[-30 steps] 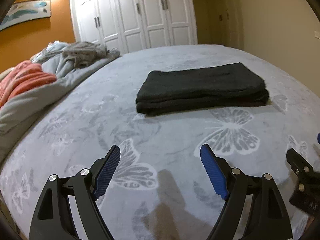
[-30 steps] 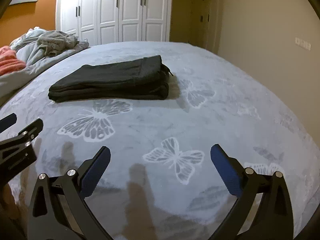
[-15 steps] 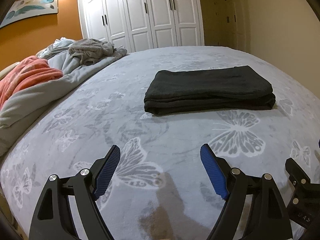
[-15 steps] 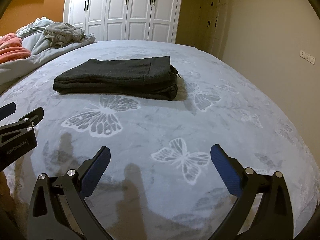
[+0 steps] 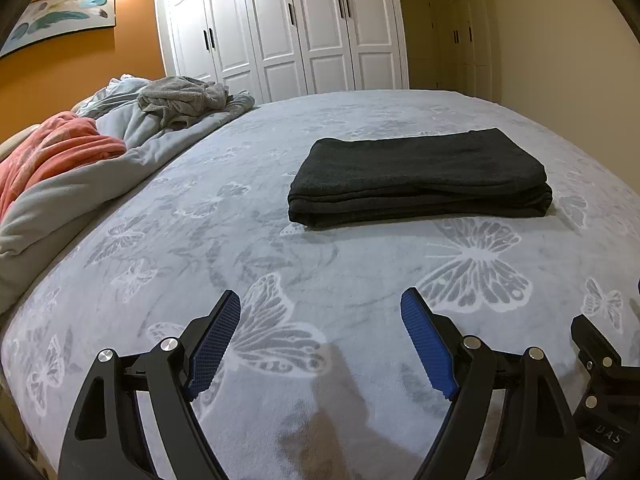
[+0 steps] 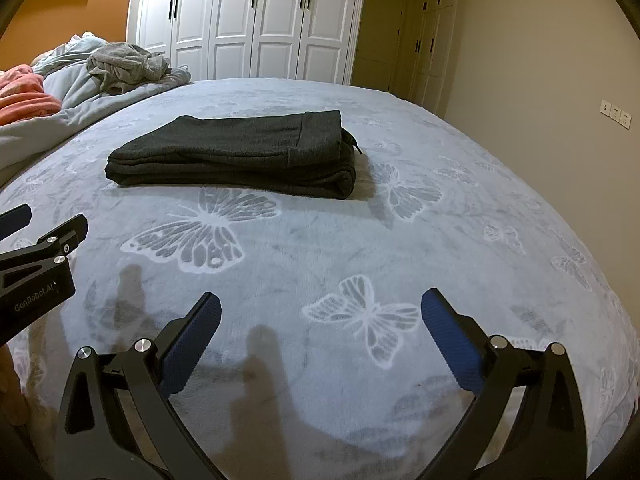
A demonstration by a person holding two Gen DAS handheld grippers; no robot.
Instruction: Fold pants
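Pants (image 5: 420, 176) are lying folded mid-bed (image 5: 200, 240), soft, light and limp; the thick folded edge is offering the best hold. Both hand-held grippers, left (image 5: 320, 340) and right (image 6: 320, 336), are hovering open, empty.

Both wrist views look low across the bed (image 5: 200, 240), sharing the folded pants (image 5: 420, 176) ahead.

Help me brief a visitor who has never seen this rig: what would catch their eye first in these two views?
First, the dark folded pants, a neat stack lying mid-bed on the grey butterfly blanket. Next, the open blue-padded left gripper and right gripper in the foreground, both empty and short of the pants. Then the coral blanket and the crumpled grey garment, heaped along the bed's left side.
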